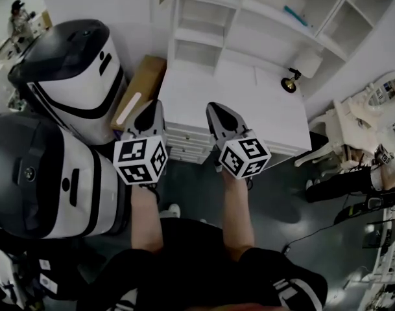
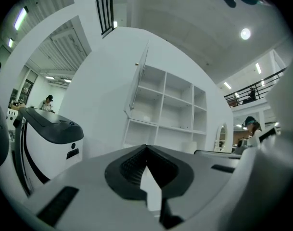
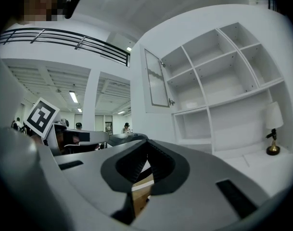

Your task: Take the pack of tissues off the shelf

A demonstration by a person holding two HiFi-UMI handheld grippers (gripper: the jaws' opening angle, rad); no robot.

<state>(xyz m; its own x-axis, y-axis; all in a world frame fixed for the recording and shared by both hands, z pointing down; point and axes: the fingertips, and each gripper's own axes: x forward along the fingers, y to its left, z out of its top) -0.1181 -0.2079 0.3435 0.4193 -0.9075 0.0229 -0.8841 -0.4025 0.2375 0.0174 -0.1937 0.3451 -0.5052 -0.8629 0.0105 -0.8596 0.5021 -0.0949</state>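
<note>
On the shelf [image 1: 265, 17], a teal pack [image 1: 294, 15] lies lengthwise along it.

Head cam is sitting above the person, looking steeply down over both forearms at the left gripper [image 1: 153, 112], right gripper [image 1: 218, 112], white desk [image 1: 249, 109] and the shelf unit [image 1: 249, 18] beyond it. Left gripper cam is riding behind its own jaws, facing forward and upward along them. The shelf unit [image 2: 165, 109] is sitting mid-frame with ceiling lights above. Right gripper cam is facing similarly, seeing the shelf unit [image 3: 218, 81] obliquely and larger in frame. All three views are sharing the shelf unit. Head and right gripper views are also sharing the lamp [image 3: 272, 129]. Head and left gripper views are sharing the white-and-black machine [image 2: 50, 138].
</note>
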